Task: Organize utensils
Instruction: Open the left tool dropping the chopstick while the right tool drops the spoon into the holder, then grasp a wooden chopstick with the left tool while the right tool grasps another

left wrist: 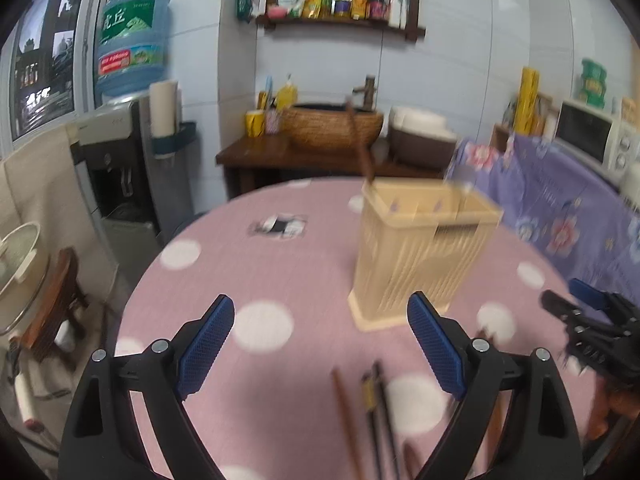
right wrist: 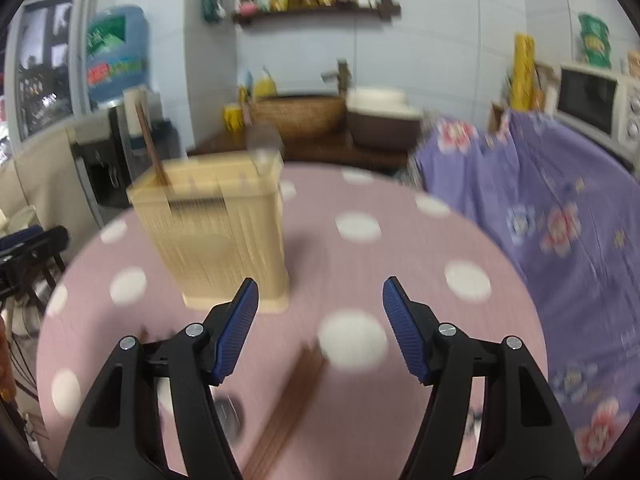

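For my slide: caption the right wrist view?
Open right tool above chopsticks near the utensil holder.

From my left tongs' camera, the one thing I can read is the green label on the big blue water jug (left wrist: 131, 42) sitting on the dispenser: two large white Chinese characters, "虎丘". The smaller line above them and the print on the red band lower down are too blurred for me to make out. From my right tongs' camera the same label is smeared. The bottles on the wall shelf (left wrist: 340, 22) and the green packet (left wrist: 594, 82) carry print I cannot read.
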Demonstrator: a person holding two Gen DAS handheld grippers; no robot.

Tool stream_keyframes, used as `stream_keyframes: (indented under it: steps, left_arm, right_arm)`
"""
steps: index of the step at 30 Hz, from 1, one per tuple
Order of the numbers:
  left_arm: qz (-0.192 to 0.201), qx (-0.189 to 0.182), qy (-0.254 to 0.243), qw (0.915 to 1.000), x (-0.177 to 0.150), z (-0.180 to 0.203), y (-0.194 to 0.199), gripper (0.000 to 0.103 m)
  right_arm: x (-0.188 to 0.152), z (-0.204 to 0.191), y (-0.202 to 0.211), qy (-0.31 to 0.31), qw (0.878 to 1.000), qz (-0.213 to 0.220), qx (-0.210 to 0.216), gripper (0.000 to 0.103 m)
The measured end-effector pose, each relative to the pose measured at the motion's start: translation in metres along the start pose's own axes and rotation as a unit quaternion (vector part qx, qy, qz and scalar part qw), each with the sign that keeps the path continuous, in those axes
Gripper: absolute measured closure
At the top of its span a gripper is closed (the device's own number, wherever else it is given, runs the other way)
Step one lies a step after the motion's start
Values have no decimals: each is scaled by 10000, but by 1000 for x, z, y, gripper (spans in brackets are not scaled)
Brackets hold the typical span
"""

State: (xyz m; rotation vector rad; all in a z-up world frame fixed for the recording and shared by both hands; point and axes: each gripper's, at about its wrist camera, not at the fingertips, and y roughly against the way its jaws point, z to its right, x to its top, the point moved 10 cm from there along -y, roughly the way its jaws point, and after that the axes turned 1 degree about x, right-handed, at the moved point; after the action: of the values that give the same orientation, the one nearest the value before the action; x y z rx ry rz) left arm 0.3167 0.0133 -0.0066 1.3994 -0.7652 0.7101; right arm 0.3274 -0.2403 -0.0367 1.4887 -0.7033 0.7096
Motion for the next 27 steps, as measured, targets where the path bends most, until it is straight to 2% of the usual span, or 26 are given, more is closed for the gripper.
stream_keyframes:
  steps: [2, 4, 9, 14, 16, 19, 21, 27]
  left_arm:
    - [-305, 152, 29, 9994, -29, -9, -4, 25]
    - [-631, 129, 92, 9979, -56, -13, -9, 35]
    - [-1169, -35, 171, 9930, -102, -10, -15, 44]
    - [-1300, -72, 60, 9915, -117, 1, -16, 44]
    - [-1290, -68, 25, 9916, -118, 4, -15, 44]
    - [-1265, 43, -64, 9919, -119, 2, -14, 44]
    - [-1277, 97, -68, 9917, -120, -3, -12, 44]
    - [-1276, 126, 79, 9917, -117, -11, -14, 44]
  right_arm:
    - [-34, 5, -3, -141, 9992, -376, -46, 38]
    - [-61, 3, -6, -169, 9975, -679, -43, 38]
    - [-105, -7, -8, -329, 9935, -1085, 7, 38]
    - [-109, -22, -14, -189, 9929, -1175, 35, 38]
    - [-109, -23, -13, -90, 9936, -1122, -116, 38]
    - [-111, -12, -12, -71, 9933, -1125, -256, 37]
    - [-112, 7, -9, -162, 9918, -1163, -510, 37]
    - [-101, 26, -2, -567, 9933, -966, -292, 37]
